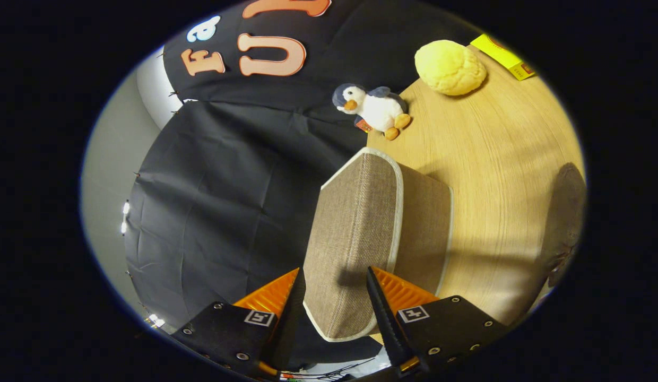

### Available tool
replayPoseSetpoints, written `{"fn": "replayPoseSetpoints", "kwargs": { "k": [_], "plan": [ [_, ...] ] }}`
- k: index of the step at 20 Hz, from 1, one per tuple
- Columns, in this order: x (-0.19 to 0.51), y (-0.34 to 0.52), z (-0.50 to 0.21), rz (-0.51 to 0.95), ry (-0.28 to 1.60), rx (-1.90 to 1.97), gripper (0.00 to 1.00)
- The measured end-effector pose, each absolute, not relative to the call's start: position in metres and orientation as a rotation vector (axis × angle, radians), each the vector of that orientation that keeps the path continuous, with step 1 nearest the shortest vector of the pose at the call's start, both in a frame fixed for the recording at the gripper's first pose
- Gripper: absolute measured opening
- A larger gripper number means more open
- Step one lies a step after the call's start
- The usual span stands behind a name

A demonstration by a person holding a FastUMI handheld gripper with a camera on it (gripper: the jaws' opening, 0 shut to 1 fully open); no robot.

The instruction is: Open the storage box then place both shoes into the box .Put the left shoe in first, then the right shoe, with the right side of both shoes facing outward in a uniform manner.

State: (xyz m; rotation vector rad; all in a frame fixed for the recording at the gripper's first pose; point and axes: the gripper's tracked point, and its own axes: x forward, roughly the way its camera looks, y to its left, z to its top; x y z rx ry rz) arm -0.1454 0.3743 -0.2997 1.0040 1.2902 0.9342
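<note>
Standing on the wooden worktop (pixel 493 159), the brown fabric storage box (pixel 361 239) has its near end between the open jaws of the gripper (pixel 335 281), neither finger clearly pressing it. Beyond lie a plush penguin (pixel 374 109), a yellow bun-shaped toy (pixel 450 67) and a yellow packet (pixel 504 55).

The storage box (pixel 361 233) is brown woven fabric with a fine herringbone texture and cream-white piping along its edges. The desk (pixel 499 159) is pale wood with faint grain lines. The plush penguin (pixel 374 109) is white-bellied with a grey-blue head and wings and orange beak and feet. The lumpy soft toy (pixel 450 67) is pale yellow. The flat packet (pixel 504 55) is bright yellow with red marking.
</note>
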Motion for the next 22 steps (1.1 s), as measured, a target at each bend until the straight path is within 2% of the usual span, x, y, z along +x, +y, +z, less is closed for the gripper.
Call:
{"fn": "replayPoseSetpoints", "kwargs": {
  "k": [1,5,12,13,16,17,18,22],
  "plan": [
    [-0.151,0.375,-0.305,0.925,1.321,0.999,0.72],
    [-0.149,0.387,-0.316,0.88,1.327,1.075,0.94],
    [-0.148,0.392,-0.324,0.868,1.363,1.176,0.93],
    [-0.147,0.391,-0.32,0.879,1.365,1.206,0.91],
    [-0.143,0.378,-0.311,0.901,1.337,1.249,0.7],
    [-0.136,0.374,-0.303,0.906,1.315,1.277,0.67],
    [-0.132,0.371,-0.293,0.895,1.292,1.298,0.53],
    [-0.118,0.36,-0.281,0.839,1.225,1.29,0.25]
  ]
}}
